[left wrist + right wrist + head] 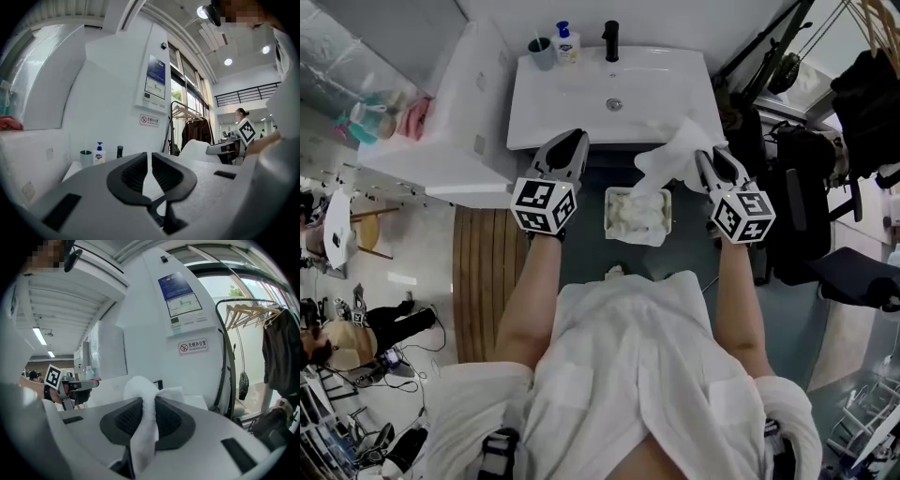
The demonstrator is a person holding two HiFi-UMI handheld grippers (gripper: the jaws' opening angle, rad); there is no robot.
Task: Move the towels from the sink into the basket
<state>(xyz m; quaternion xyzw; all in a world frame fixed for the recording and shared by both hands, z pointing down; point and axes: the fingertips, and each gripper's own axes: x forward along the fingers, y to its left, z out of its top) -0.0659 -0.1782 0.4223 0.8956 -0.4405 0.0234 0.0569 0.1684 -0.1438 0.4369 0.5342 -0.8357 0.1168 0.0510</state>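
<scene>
My right gripper (710,156) is shut on a white towel (673,156), which bunches up in the air over the sink's front right corner. In the right gripper view the towel (143,427) runs between the jaws of my right gripper (149,401) and puffs out above them. The white sink (572,103) shows no towel in its basin. A small basket (608,208) stands on the floor below the sink's front edge, with white towels (637,216) in it. My left gripper (571,142) is shut and empty at the sink's front edge; the left gripper view shows its jaws (150,158) closed on nothing.
A black faucet (611,41), a soap bottle (566,44) and a cup (542,52) stand at the sink's back. A white cabinet (450,122) adjoins the sink on the left. Wooden slats (487,281) cover the floor at left. Dark chairs and bags (806,187) crowd the right.
</scene>
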